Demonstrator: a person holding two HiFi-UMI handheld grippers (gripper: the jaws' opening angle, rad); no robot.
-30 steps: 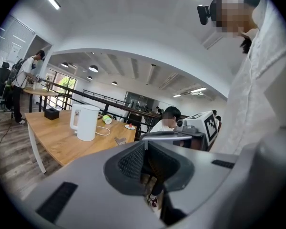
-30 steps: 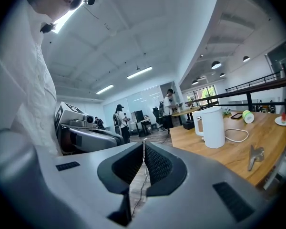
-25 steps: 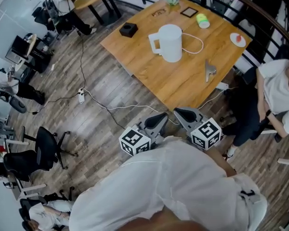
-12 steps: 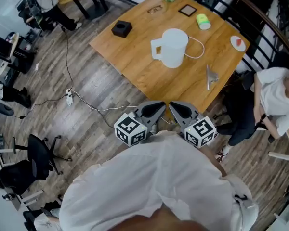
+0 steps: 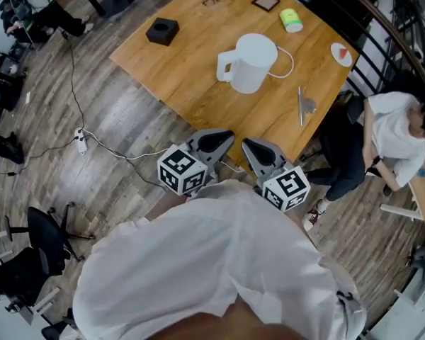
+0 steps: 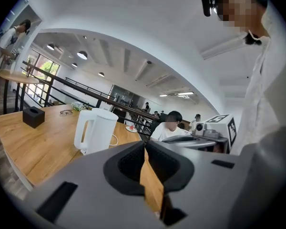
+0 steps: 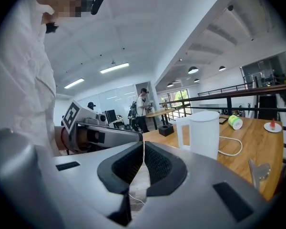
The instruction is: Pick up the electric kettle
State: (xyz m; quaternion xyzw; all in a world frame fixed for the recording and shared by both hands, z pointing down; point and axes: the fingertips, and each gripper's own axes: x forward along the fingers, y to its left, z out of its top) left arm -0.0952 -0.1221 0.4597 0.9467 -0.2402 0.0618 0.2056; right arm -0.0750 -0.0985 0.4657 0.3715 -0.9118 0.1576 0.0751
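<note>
A white electric kettle [image 5: 249, 62] stands upright near the middle of the wooden table [image 5: 177, 69], handle toward the left, its white cord looping off to the right. It also shows in the left gripper view as the kettle [image 6: 96, 130] and in the right gripper view as the kettle [image 7: 202, 132]. My left gripper [image 5: 227, 137] and right gripper [image 5: 246, 144] hang side by side just short of the table's near edge, both shut with nothing between the jaws. Both are well short of the kettle.
On the table lie a black box [image 5: 161, 30], a green cup on its side [image 5: 290, 21], a small plate [image 5: 341, 54], a framed square [image 5: 265, 1], glasses [image 5: 217, 0] and a metal tool [image 5: 303, 105]. A seated person [image 5: 389, 137] is at the right. Cables [image 5: 106, 147] cross the floor.
The table and kettle have slid left and nearer in the head view as I stepped closer. Both grippers have moved up to the table's near edge and stay shut.
</note>
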